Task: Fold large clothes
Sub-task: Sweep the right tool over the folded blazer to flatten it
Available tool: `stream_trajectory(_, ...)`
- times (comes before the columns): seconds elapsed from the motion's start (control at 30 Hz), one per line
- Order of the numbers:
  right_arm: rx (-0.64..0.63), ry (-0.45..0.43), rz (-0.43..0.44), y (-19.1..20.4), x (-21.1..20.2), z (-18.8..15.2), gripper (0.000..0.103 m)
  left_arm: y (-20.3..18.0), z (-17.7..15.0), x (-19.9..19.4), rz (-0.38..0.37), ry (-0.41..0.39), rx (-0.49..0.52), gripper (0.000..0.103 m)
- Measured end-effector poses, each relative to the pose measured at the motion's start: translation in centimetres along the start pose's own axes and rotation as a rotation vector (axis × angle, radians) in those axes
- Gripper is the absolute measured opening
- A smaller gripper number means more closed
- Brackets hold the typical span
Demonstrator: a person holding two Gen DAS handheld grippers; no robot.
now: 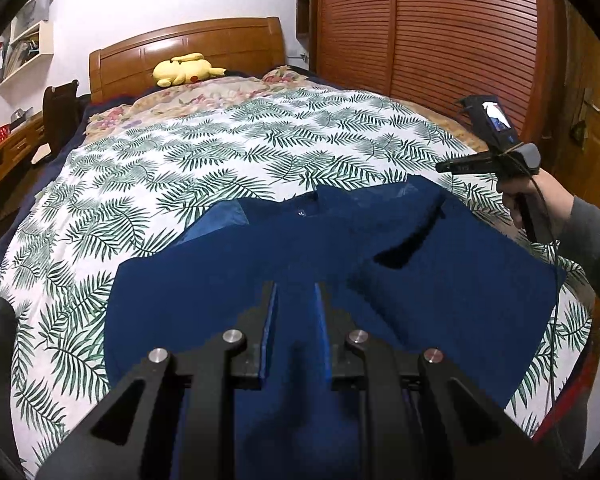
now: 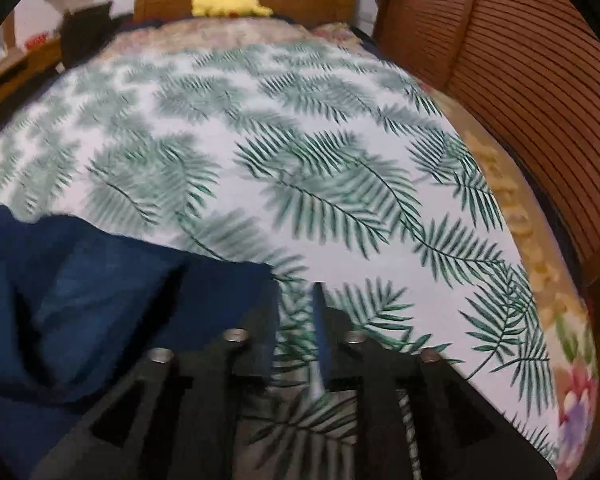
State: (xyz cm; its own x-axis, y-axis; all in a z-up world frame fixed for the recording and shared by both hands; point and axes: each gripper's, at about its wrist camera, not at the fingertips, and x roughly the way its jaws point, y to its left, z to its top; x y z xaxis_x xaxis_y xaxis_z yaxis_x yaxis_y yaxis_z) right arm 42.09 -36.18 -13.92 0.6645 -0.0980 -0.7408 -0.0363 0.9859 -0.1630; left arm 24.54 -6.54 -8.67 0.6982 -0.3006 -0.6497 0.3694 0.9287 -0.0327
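Note:
A dark blue shirt [image 1: 260, 248] lies on the leaf-print bedspread [image 1: 204, 152], collar toward the headboard, with its right side folded over the body. My left gripper [image 1: 296, 292] is open and empty, low over the shirt's lower middle. My right gripper [image 2: 296, 292] is open and empty over the bedspread [image 2: 320, 160], just right of the shirt's folded edge [image 2: 112, 280]. The right gripper also shows in the left wrist view [image 1: 444, 167], held in a hand above the shirt's right shoulder.
A yellow plush toy [image 1: 186, 69] lies by the wooden headboard [image 1: 188, 46]. A slatted wooden wardrobe [image 1: 428, 36] stands along the bed's right side. A desk [image 1: 8, 148] and a dark chair [image 1: 60, 116] stand at the left.

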Motion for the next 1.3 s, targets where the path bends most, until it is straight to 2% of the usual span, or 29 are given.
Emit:
stream_trajectory(0.1,-0.051,-0.051,0.069,2.6,-2.0,0.7,0.033,0.3,0.0,-0.5,0.005,-0.01,-0.003,0.016)
stream_trajectory(0.17,-0.084,-0.069,0.118,4.7,-2.8,1.3,0.047,0.6,-0.1,-0.7,0.01,-0.014,-0.008,0.016)
stream_trajectory(0.27,-0.12,-0.068,0.216,8.4,-3.6,1.9,0.059,1.3,-0.2,-1.2,0.019,-0.017,-0.021,0.016)
stream_trajectory(0.33,-0.145,-0.042,0.277,11.1,-3.6,1.9,0.06,1.7,-0.4,-1.4,0.027,-0.018,-0.027,0.016)
stream_trajectory(0.43,-0.207,0.056,0.377,15.6,-2.3,1.2,0.06,2.3,-0.8,-1.9,0.036,-0.02,-0.033,0.016)
stream_trajectory(0.53,-0.272,0.138,0.375,18.6,-0.8,0.1,0.059,2.8,-1.2,-2.6,0.044,-0.024,-0.037,0.016)
stream_trajectory(0.6,-0.317,0.16,0.361,19.8,-0.2,-0.4,0.026,3.2,-1.5,-3.2,0.047,-0.031,-0.038,0.016)
stream_trajectory(0.63,-0.334,0.166,0.358,20.2,-0.1,-0.5,0.0,3.5,-1.6,-3.4,0.049,-0.033,-0.039,0.016)
stream_trajectory(0.7,-0.377,0.171,0.35,21.1,0.0,-0.5,0.0,3.8,-1.8,-3.9,0.052,-0.039,-0.044,0.016)
stream_trajectory(0.77,-0.42,0.139,0.333,22.3,-0.6,-0.2,0.0,4.4,-1.9,-4.4,0.055,-0.048,-0.053,0.016)
stream_trajectory(0.9,-0.421,-0.006,0.261,23.4,-2.4,2.4,0.0,5.1,-2.1,-5.1,0.06,-0.058,-0.066,0.016)
stream_trajectory(1.0,-0.378,-0.041,0.277,23.2,-2.7,4.3,0.0,5.4,-2.2,-5.3,0.061,-0.058,-0.071,0.016)
stream_trajectory(1.07,-0.355,-0.032,0.302,23.2,-2.5,5.1,0.0,5.4,-2.3,-5.3,0.06,-0.056,-0.067,0.016)
stream_trajectory(1.1,-0.347,-0.002,0.329,23.3,-2.1,5.2,0.003,5.5,-2.3,-5.4,0.06,-0.057,-0.066,0.016)
stream_trajectory(1.13,-0.342,0.022,0.347,23.4,-1.8,5.2,0.026,5.5,-2.3,-5.4,0.061,-0.059,-0.065,0.016)
stream_trajectory(1.17,-0.337,0.052,0.353,23.5,-1.4,5.1,0.059,5.5,-2.3,-5.5,0.061,-0.058,-0.065,0.016)
stream_trajectory(1.2,-0.335,0.066,0.335,23.5,-1.0,4.7,0.067,5.5,-2.4,-5.5,0.059,-0.059,-0.066,0.016)
stream_trajectory(1.23,-0.332,0.064,0.329,23.3,-0.9,4.2,0.07,5.5,-2.4,-5.5,0.057,-0.061,-0.067,0.016)
stream_trajectory(1.3,-0.331,0.1,0.339,22.7,-0.5,3.2,0.07,5.4,-2.3,-5.6,0.054,-0.064,-0.066,0.016)
